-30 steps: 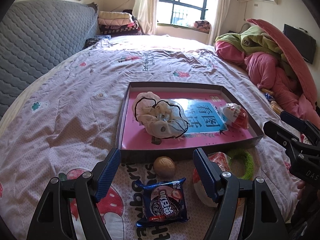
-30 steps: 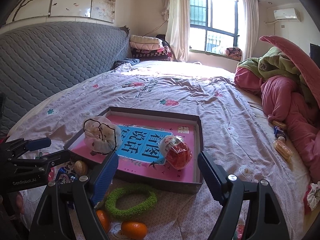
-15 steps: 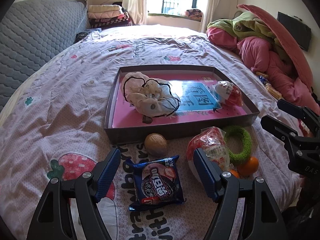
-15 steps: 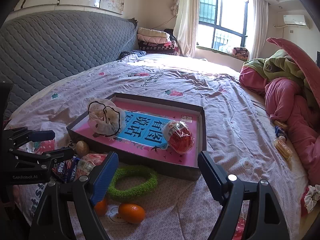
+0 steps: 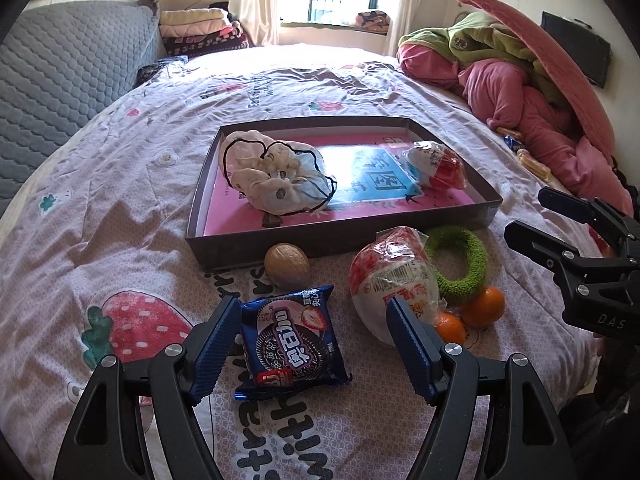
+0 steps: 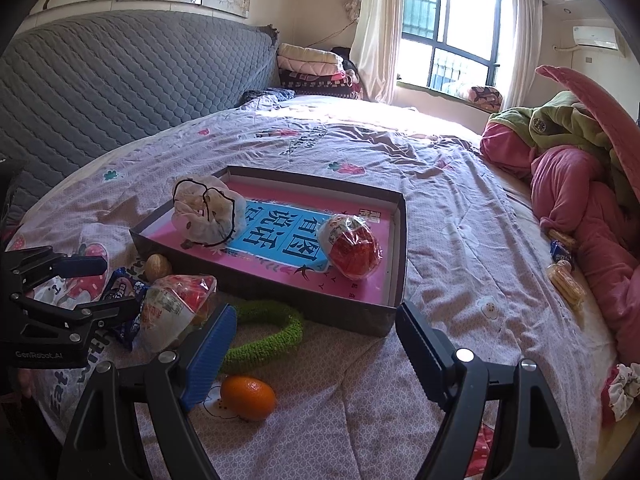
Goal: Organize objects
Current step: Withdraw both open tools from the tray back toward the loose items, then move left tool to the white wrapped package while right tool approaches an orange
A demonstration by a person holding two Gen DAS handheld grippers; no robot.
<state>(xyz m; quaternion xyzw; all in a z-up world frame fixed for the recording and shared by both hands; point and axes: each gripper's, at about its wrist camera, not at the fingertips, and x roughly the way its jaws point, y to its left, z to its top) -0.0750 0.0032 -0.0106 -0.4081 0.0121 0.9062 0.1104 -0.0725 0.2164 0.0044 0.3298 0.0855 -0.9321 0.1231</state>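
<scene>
Hovering over the bed (image 5: 132, 184), the left claw (image 5: 314, 340) stands spread and empty with the blue cookie packet (image 5: 292, 338) lying between its fingers, so in my judgement that packet is its next pick. The right claw (image 6: 316, 350) is likewise released and grasps nothing; the green ring (image 6: 266, 334) and one orange (image 6: 248, 397) lie just below it. The loose things sit bunched against the near wall of the shallow cardboard tray (image 5: 256, 246), probably so each is a short carry in: a walnut (image 5: 287, 265), a wrapped red-and-white snack (image 5: 390, 284) and a second orange (image 5: 482, 306). Inside the tray lie a cream drawstring pouch (image 5: 276, 178) and another wrapped red snack (image 5: 438, 164) on a pink printed sheet (image 5: 360, 204).
</scene>
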